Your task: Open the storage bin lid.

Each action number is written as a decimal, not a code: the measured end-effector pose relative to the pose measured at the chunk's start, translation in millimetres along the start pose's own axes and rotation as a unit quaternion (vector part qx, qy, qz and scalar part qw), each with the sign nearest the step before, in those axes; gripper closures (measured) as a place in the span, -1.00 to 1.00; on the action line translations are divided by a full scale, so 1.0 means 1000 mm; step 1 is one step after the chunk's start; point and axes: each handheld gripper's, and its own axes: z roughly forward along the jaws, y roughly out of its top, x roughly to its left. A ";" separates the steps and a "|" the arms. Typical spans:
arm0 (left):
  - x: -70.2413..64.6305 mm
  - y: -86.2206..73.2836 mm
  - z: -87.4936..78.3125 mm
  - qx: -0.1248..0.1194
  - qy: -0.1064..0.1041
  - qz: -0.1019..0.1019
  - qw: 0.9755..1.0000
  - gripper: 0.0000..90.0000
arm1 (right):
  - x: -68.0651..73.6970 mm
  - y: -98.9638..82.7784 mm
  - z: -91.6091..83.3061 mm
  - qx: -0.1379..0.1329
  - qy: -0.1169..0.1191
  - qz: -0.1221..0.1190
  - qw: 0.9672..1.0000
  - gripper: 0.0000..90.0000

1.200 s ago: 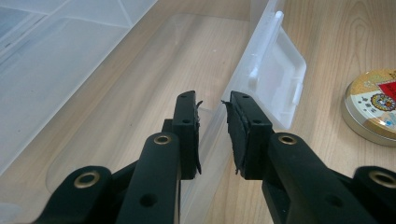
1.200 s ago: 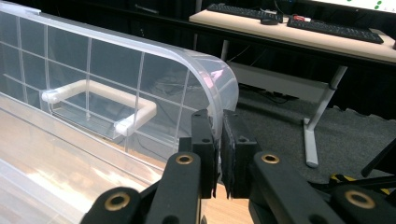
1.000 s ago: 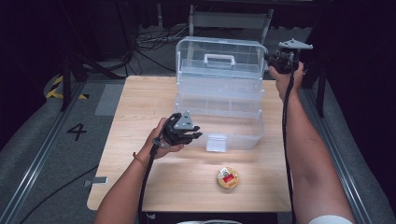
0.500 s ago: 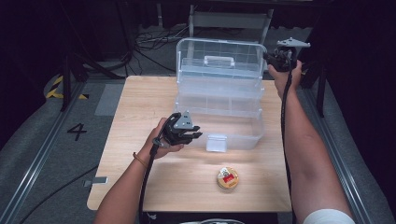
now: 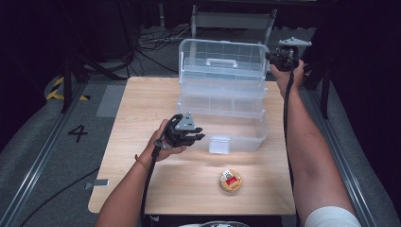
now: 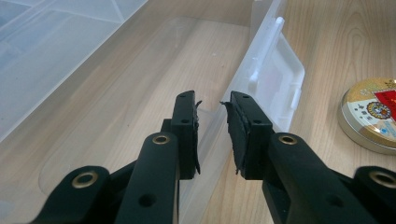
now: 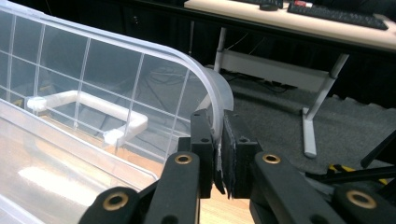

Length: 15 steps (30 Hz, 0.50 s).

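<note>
Clear plastic organizer box [image 5: 222, 113] stands on table [image 5: 132, 118] toward far right corner, lid [image 5: 222, 59] raised upright. Right gripper [image 5: 279, 56] clamped on lid's upper right corner (rim pinched between pads). Left gripper [image 5: 196, 137] at box's near front wall [image 6: 212, 126], jaws narrowly apart astride thin wall, pads not pressing. Round tin [image 5: 230, 180] near table's near edge.

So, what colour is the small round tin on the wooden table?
The small round tin is gold with a red and white label, clearest in the left gripper view.
</note>
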 end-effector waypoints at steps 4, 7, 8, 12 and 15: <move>0.000 -0.001 0.000 -0.003 -0.001 -0.001 1.000 0.63 | 0.000 0.002 0.006 0.009 -0.003 -0.003 1.000 0.87; 0.001 -0.001 0.000 -0.004 -0.005 -0.001 1.000 0.63 | -0.003 0.001 0.011 0.011 -0.002 0.003 1.000 0.87; 0.002 -0.001 0.000 -0.005 -0.006 -0.003 1.000 0.63 | -0.004 0.000 0.013 0.013 0.000 0.005 1.000 0.87; 0.003 -0.002 0.001 -0.009 -0.012 -0.005 1.000 0.64 | -0.005 0.002 0.021 0.025 -0.001 0.001 1.000 0.86; 0.004 -0.002 0.001 -0.011 -0.015 -0.007 1.000 0.64 | -0.007 0.002 0.026 0.032 -0.001 -0.003 0.999 0.86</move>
